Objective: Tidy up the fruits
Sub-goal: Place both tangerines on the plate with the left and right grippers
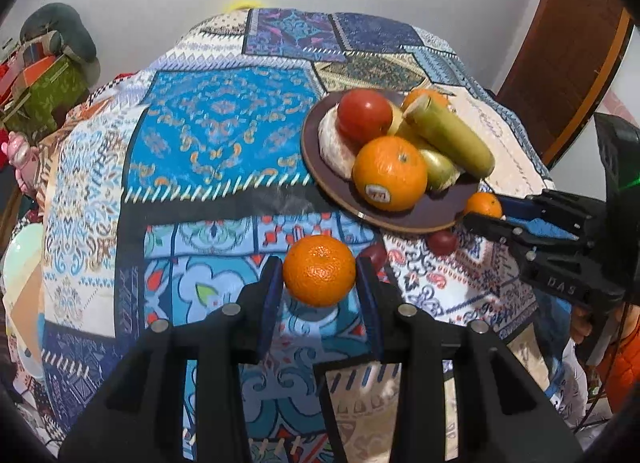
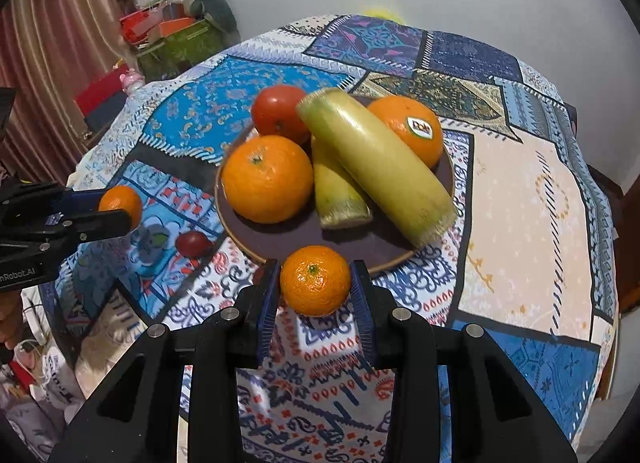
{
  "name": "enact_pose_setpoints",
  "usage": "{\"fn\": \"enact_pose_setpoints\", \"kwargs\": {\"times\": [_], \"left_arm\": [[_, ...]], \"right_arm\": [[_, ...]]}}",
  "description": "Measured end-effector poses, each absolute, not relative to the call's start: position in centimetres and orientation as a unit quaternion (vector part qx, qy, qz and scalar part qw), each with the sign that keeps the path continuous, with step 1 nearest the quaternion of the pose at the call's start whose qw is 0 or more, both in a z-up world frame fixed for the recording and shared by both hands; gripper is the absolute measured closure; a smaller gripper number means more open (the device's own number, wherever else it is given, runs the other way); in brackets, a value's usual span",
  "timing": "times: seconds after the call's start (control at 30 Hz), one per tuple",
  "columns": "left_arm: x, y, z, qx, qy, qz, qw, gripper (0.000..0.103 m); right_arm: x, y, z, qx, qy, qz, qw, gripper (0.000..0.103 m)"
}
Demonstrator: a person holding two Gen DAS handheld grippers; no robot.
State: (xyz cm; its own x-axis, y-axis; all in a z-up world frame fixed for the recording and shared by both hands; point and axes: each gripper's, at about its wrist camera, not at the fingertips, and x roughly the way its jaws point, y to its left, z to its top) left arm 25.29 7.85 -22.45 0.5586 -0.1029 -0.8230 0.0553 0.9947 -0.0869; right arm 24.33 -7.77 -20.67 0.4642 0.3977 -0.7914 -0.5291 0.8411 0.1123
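Round table under a patchwork tablecloth (image 2: 520, 191) of blue, cream and orange panels; wall behind, clutter at far left.

Dark brown round plate (image 2: 400, 251) sits mid-table, already loaded: two long pale-green cut stalks (image 2: 380, 167) leaning across each other, a large glossy orange with a stem scar (image 2: 267, 179), a second large orange with a brand sticker (image 2: 408, 131), a red tomato-like fruit (image 2: 278, 109), and, in the left wrist view, a whitish peeled round fruit (image 1: 334, 151) under the red one. Judged: most of the sorting is done.

Still off the plate: two small dark red fruits on the cloth, one plain (image 2: 194, 243), the other half hidden, plus the two mandarins in hand.

Left gripper (image 1: 320, 283) is clamped on a small, pebbly-skinned mandarin (image 1: 319, 270), held clear above the cloth, near the plate's front-left edge.

Right gripper (image 2: 316, 283) is clamped on a second small mandarin, green stem button facing up (image 2: 315, 280), just at the plate's near rim; whether lifted, cannot tell.

Left to do, judged: set down both mandarins, then the red pair.
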Motion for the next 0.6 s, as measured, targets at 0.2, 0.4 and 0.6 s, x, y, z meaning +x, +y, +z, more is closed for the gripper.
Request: {"fn": "enact_pose_setpoints", "kwargs": {"times": [0.2, 0.4, 0.6], "left_arm": [[26.6, 7.3, -21.8, -0.02, 0.455, -0.052, 0.889, 0.066], [28.6, 7.0, -21.8, -0.028, 0.448, -0.063, 0.891, 0.066], [30.5, 7.2, -22.3, -0.031, 0.448, -0.068, 0.891, 0.066]], "right_arm": [[24.7, -6.8, -20.5, -0.078, 0.435, 0.276, 0.854, 0.071], [25.5, -6.0, -20.7, -0.07, 0.437, 0.272, 0.854, 0.071], [26.0, -5.0, -21.3, -0.082, 0.444, 0.274, 0.85, 0.071]]}}
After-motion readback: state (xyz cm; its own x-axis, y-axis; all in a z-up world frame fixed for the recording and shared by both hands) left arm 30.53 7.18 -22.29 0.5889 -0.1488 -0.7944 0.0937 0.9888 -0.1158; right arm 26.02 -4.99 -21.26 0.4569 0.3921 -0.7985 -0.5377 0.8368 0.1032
